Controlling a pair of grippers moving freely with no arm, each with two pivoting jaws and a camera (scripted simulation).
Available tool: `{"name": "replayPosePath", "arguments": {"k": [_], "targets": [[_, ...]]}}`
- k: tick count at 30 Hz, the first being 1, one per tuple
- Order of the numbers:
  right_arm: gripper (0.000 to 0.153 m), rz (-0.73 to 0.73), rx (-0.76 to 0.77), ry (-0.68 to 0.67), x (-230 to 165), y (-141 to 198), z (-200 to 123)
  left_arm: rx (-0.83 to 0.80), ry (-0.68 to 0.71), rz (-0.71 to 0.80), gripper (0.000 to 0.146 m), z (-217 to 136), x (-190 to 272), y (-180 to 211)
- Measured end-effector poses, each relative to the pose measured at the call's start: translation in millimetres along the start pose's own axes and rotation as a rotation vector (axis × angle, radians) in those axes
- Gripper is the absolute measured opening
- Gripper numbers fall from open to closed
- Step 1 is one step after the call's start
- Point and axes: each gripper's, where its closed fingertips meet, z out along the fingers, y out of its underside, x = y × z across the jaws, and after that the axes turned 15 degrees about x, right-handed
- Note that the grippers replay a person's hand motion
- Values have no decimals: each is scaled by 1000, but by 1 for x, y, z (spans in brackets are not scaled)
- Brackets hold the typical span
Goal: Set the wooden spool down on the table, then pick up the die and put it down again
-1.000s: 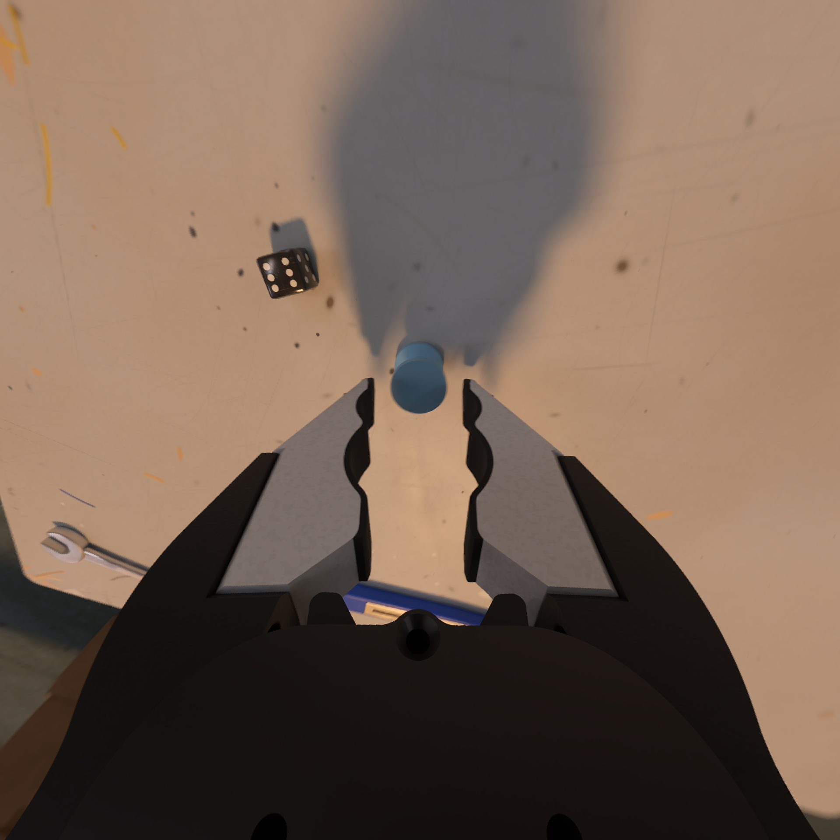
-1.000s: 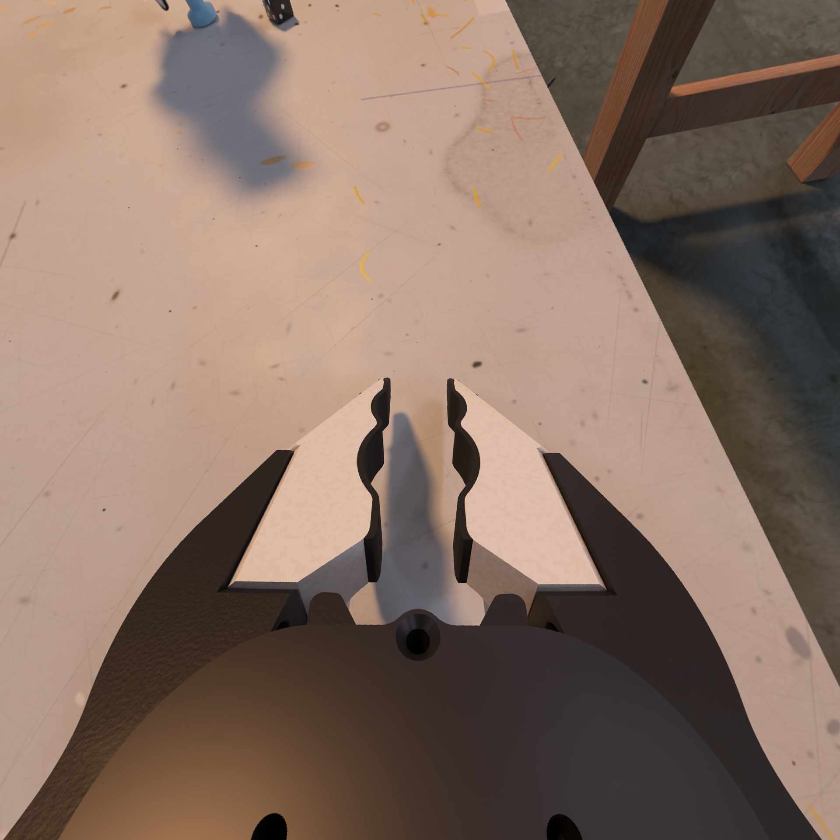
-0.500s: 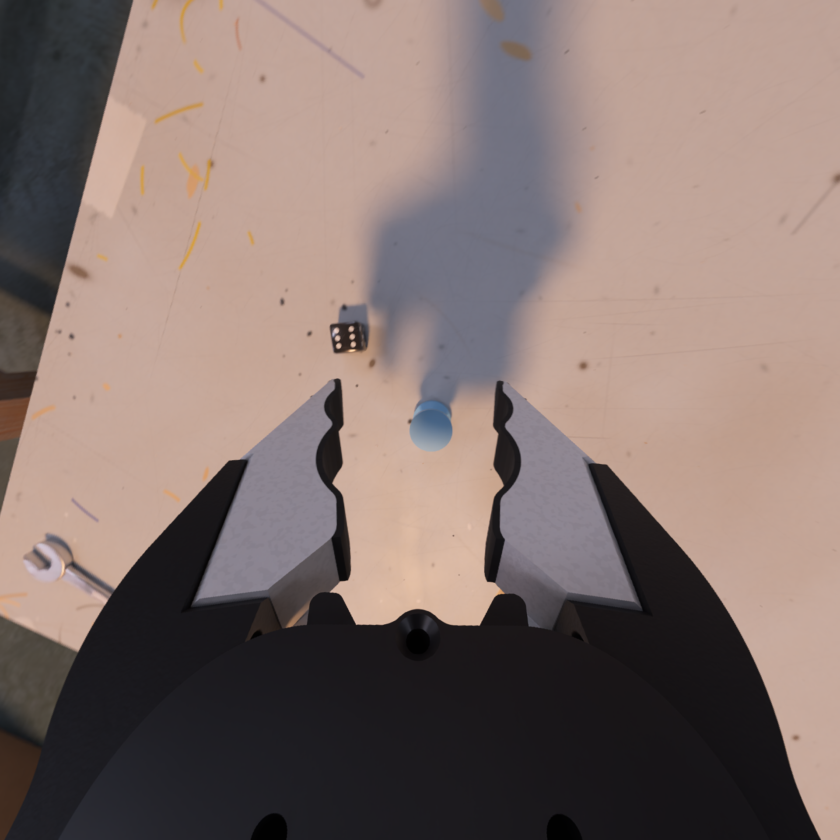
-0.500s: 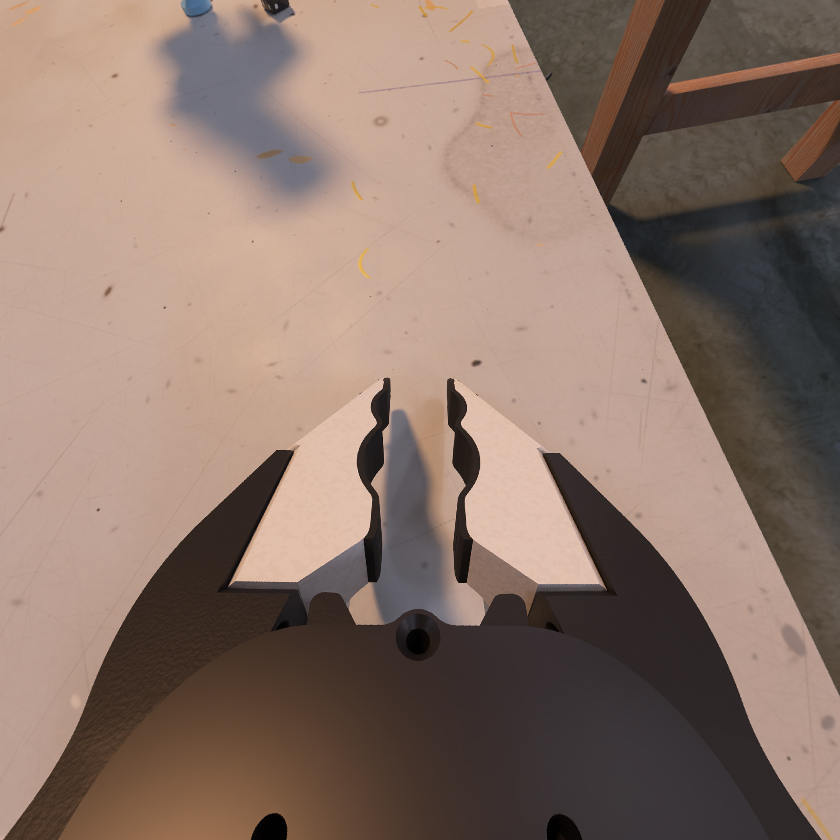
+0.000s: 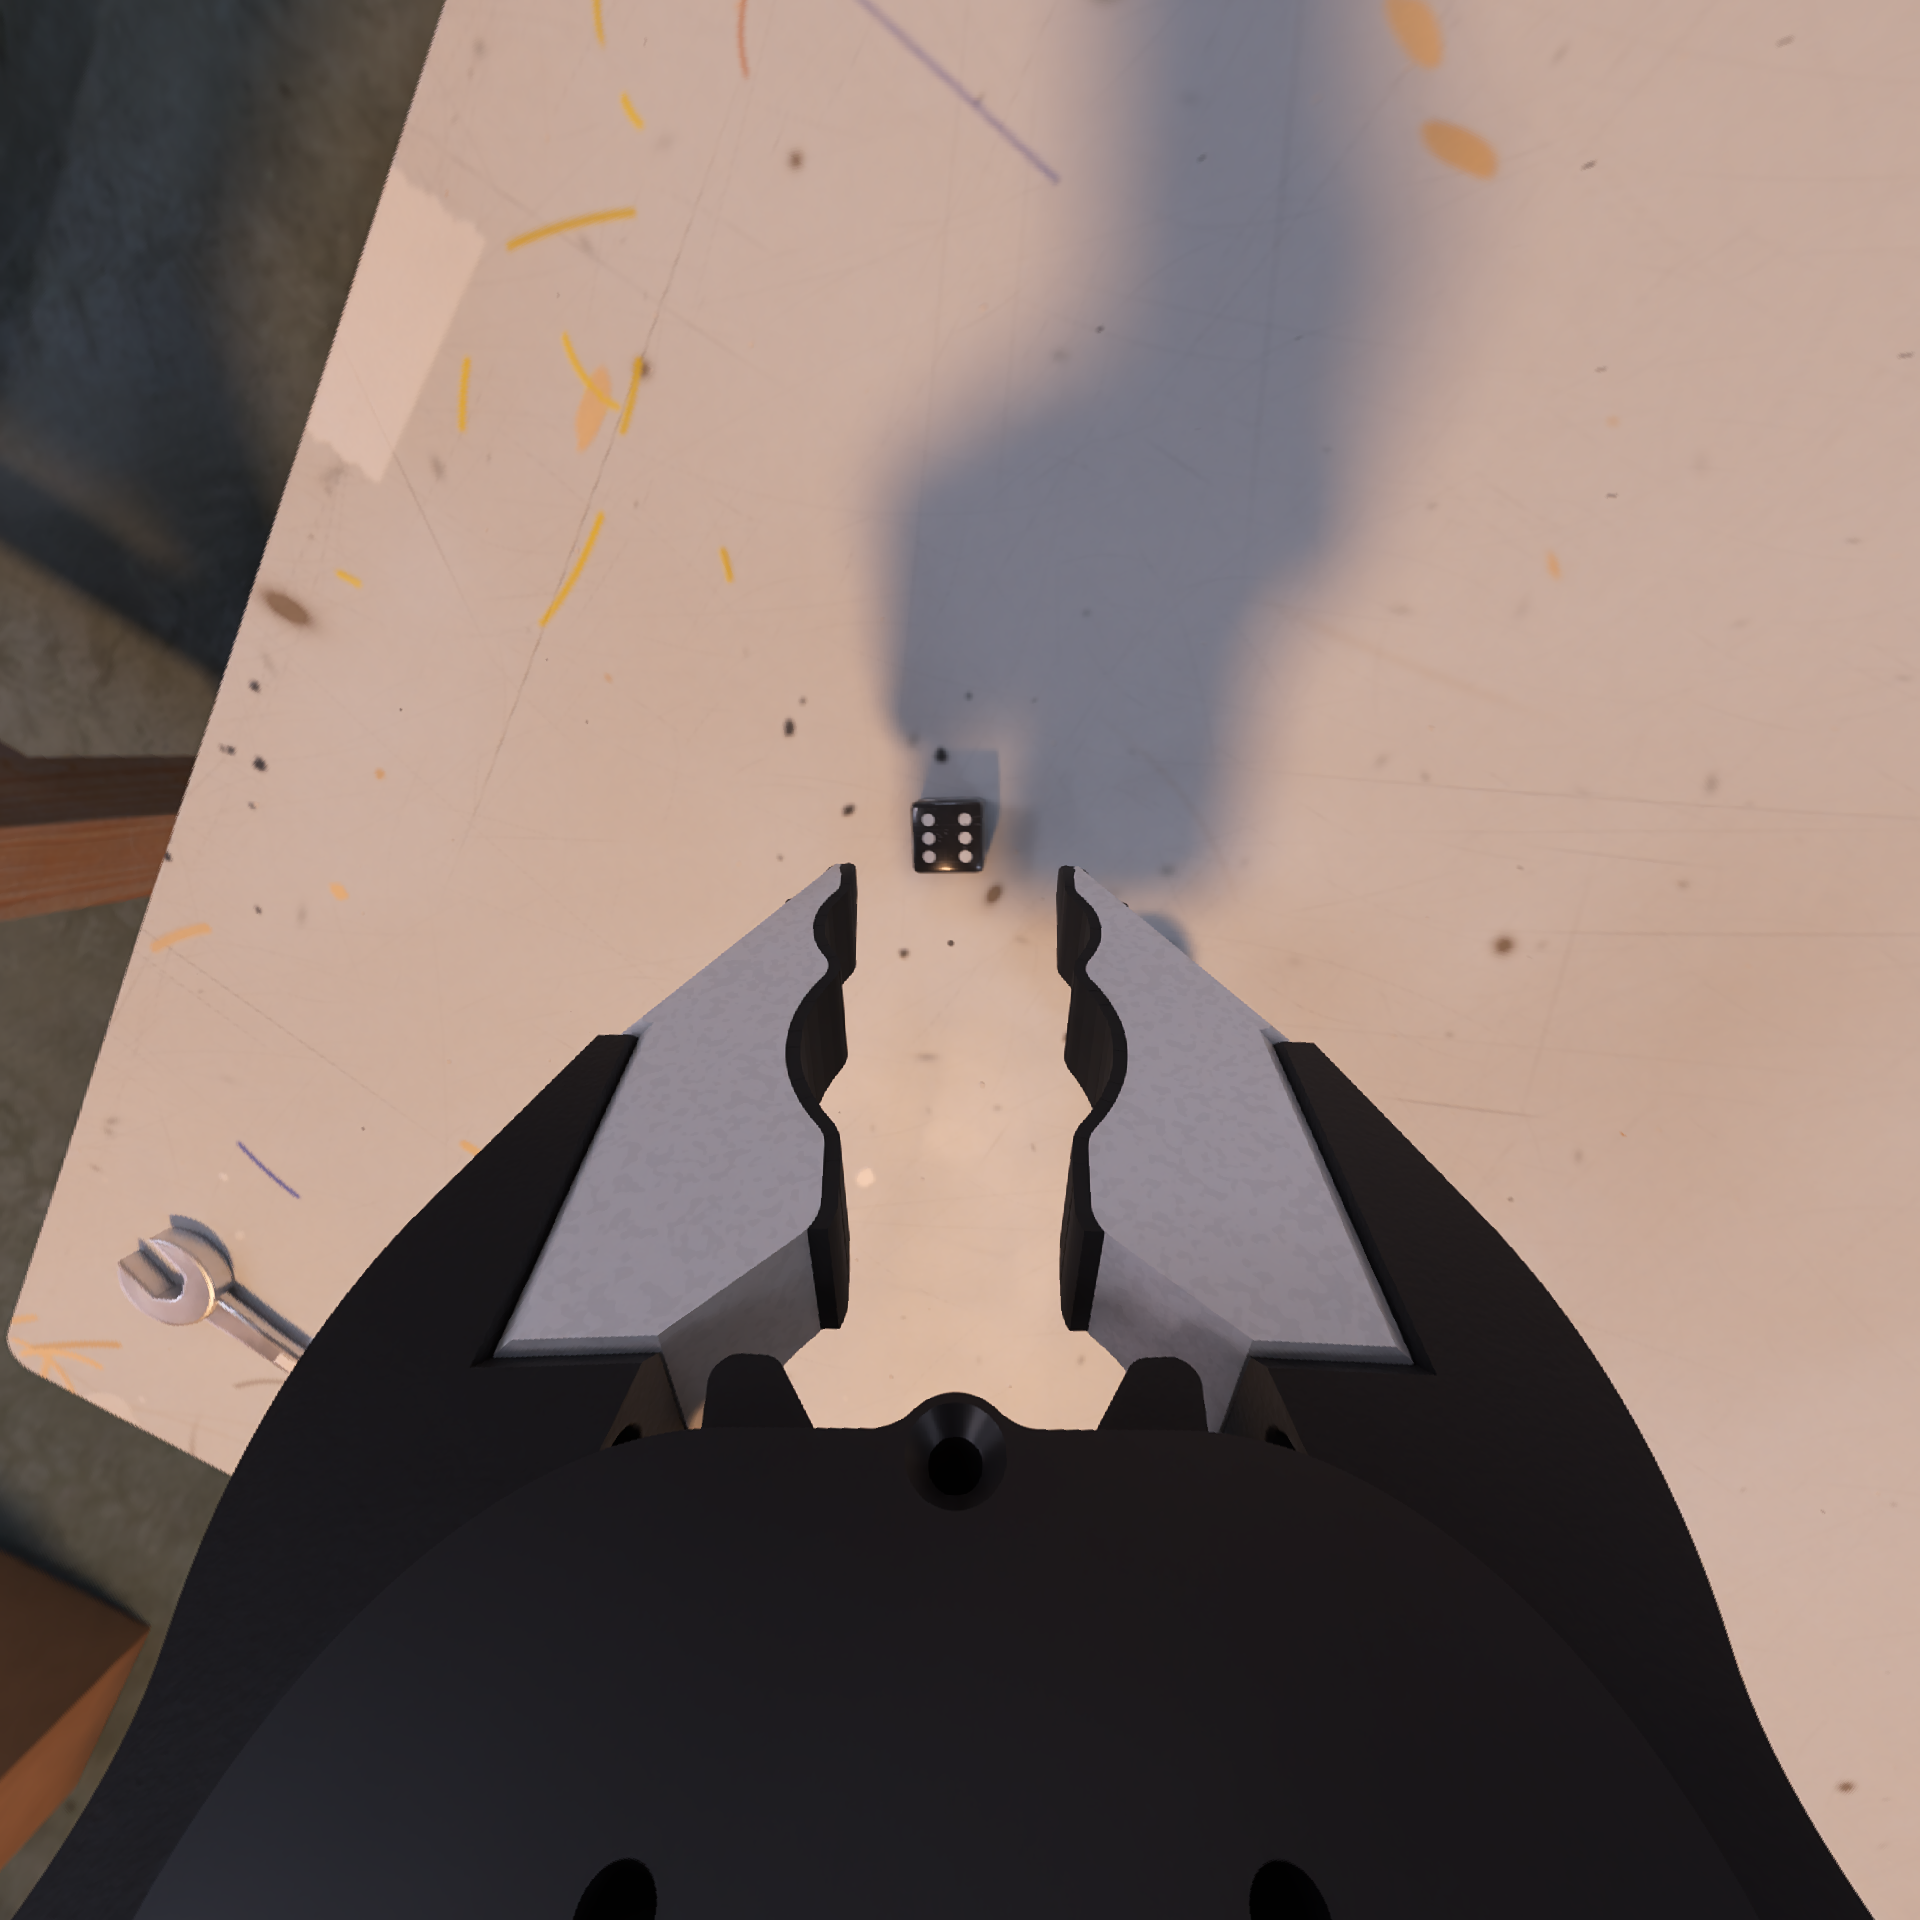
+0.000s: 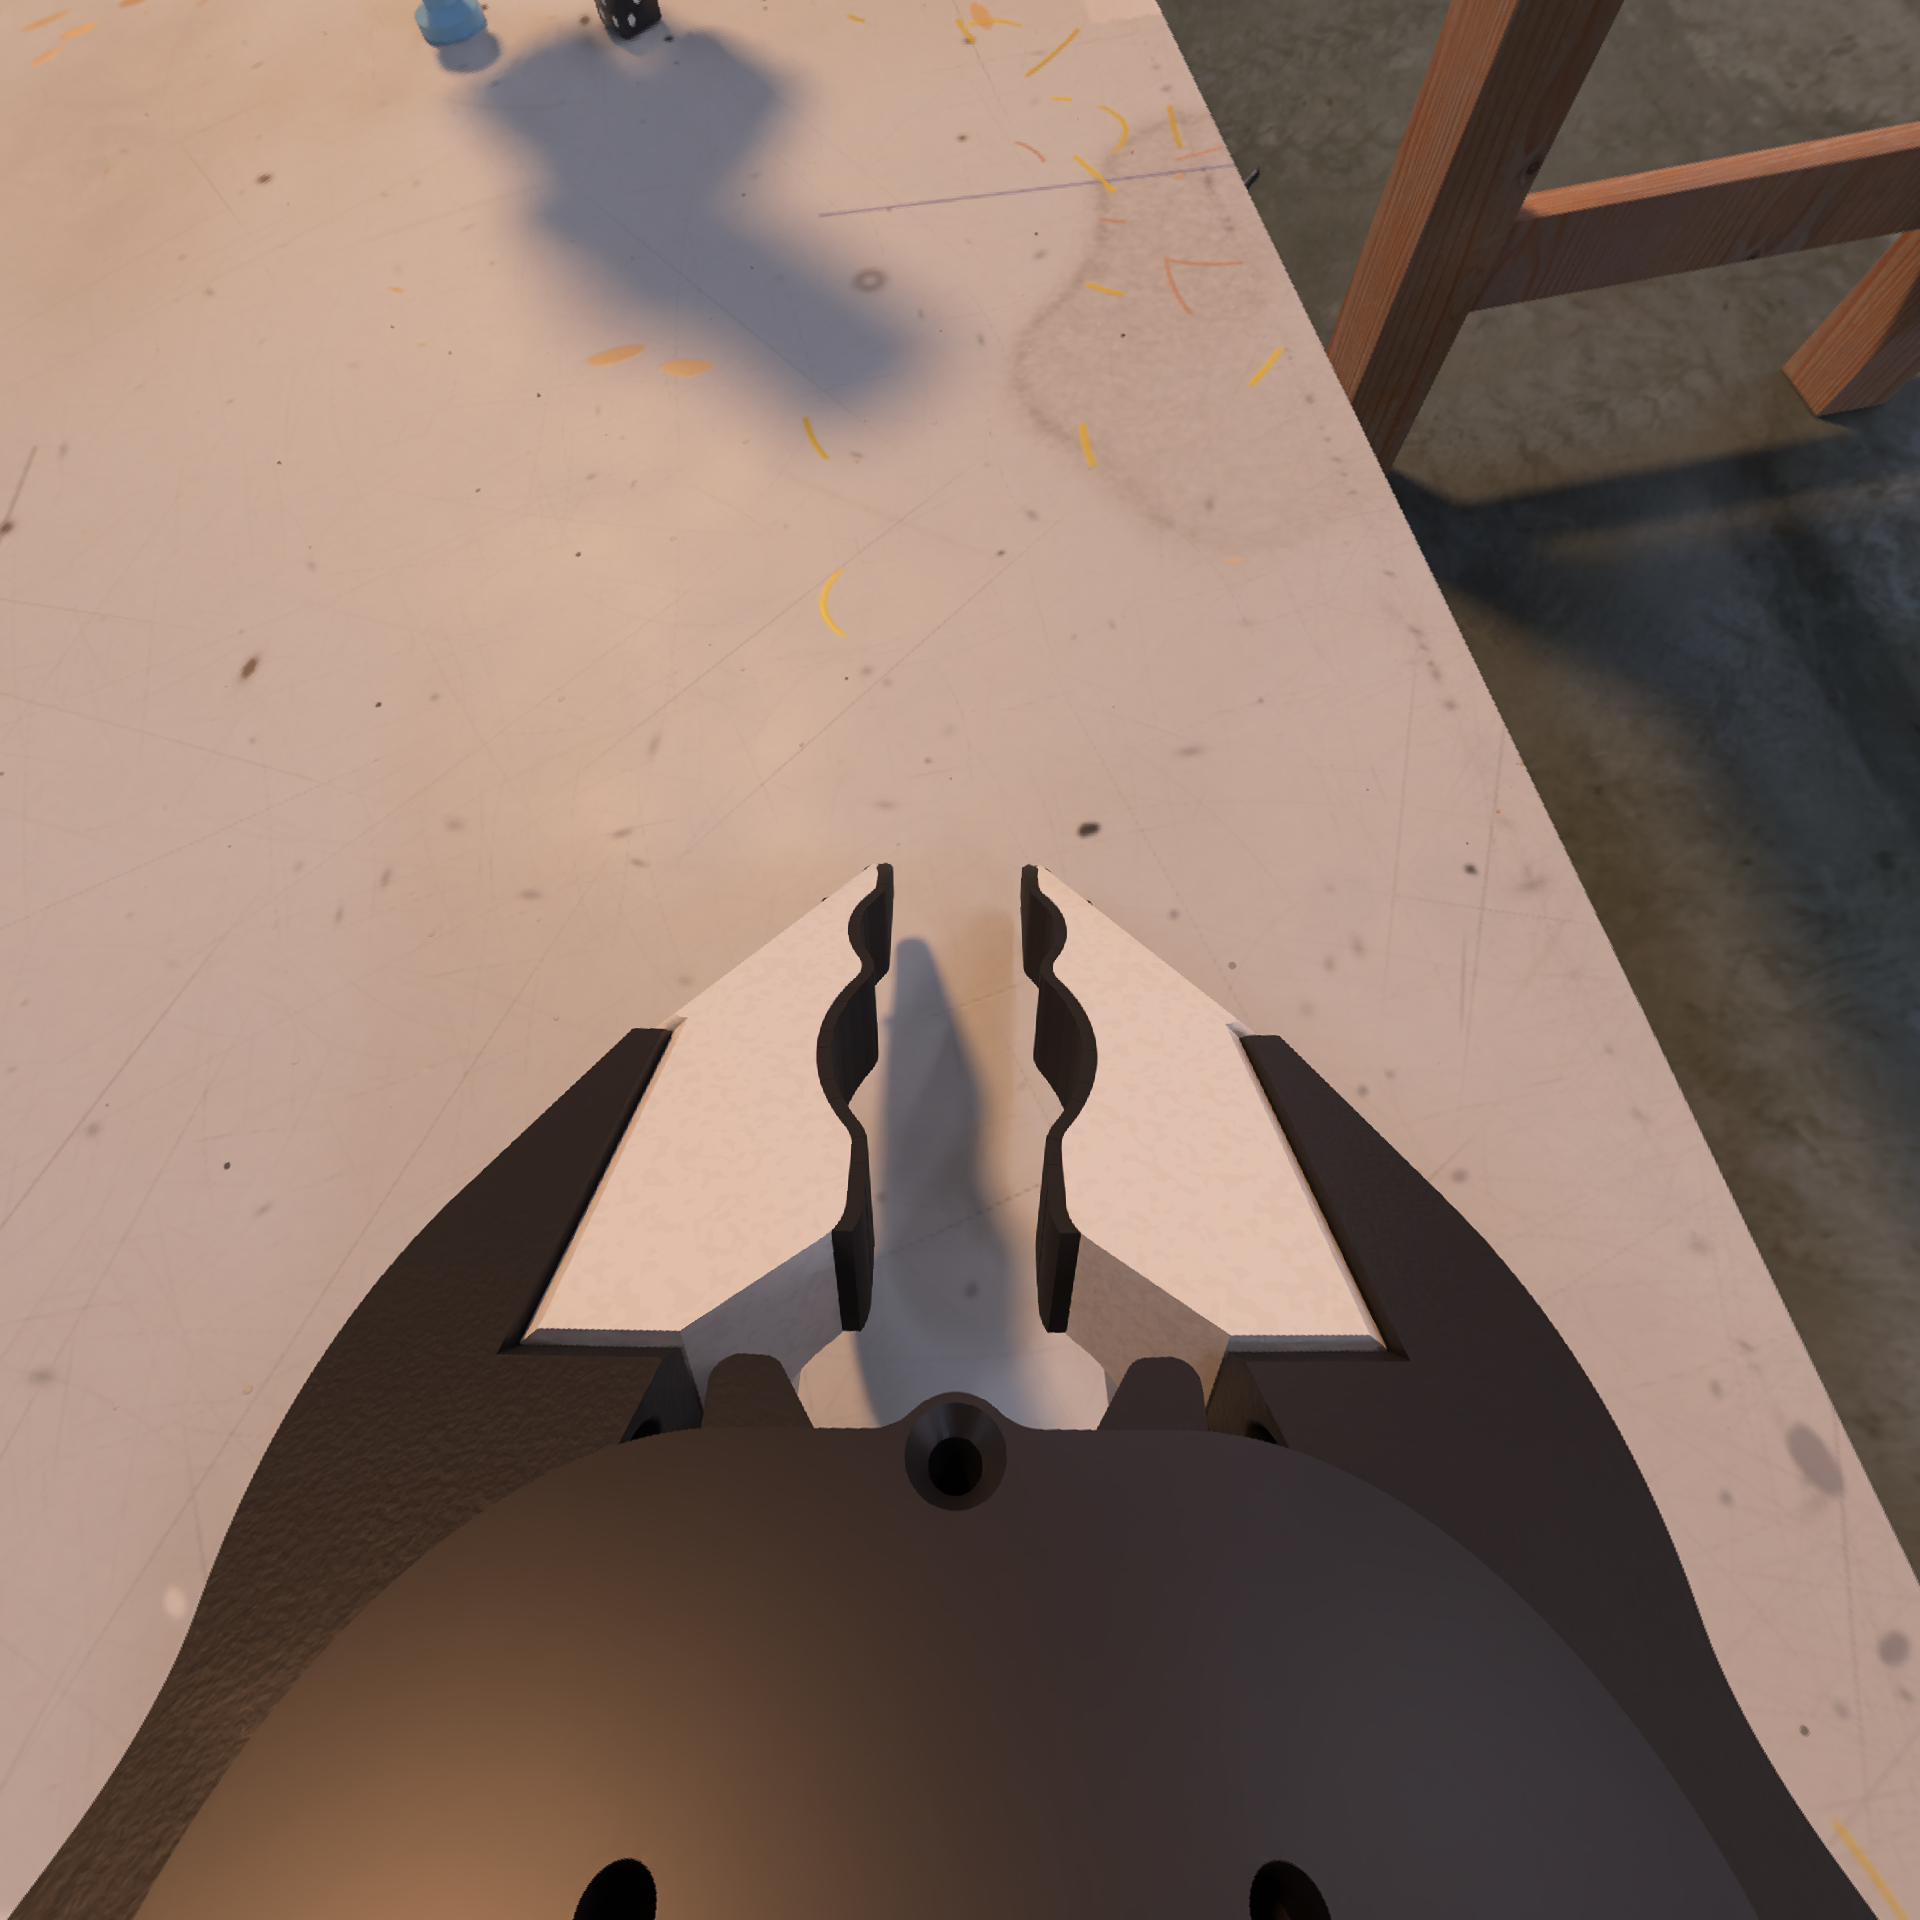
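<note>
The black die (image 5: 948,836) with white pips lies on the beige table (image 5: 1455,727), just beyond my left gripper's fingertips and in line with the gap. My left gripper (image 5: 956,875) is open and empty above the table. The light blue spool (image 5: 1169,928) is almost hidden behind the right finger; only a sliver shows. In the right wrist view the spool (image 6: 449,21) stands on the table at the far top edge, with the die (image 6: 627,16) to its right. My right gripper (image 6: 956,875) is low over the table (image 6: 416,727), jaws a little apart and empty.
A silver wrench (image 5: 177,1288) lies near the table's left corner. A pale tape patch (image 5: 400,332) sits by the left edge. A wooden frame (image 6: 1455,208) stands on the floor past the table's right edge. Orange shavings are scattered about.
My left gripper has moved left, from over the spool to in line with the die, and its jaws have narrowed. The spool stays on the table. The right gripper has not moved.
</note>
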Motion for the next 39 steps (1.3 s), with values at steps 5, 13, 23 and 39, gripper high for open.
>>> {"name": "replayPosePath", "arguments": {"k": [5, 13, 23, 39], "targets": [[24, 5, 0, 0, 0, 0, 0, -42, -6, -19, 31, 11, -5, 0], [24, 5, 2, -2, 0, 0, 0, -140, 3, -49, 29, 25, -5, 16], [24, 1, 0, -1, 0, 0, 0, -143, 13, -42, 16, 26, -2, 17], [24, -3, -3, -4, -2, 1, 0, -118, -4, -146, 16, 26, -3, 16]]}}
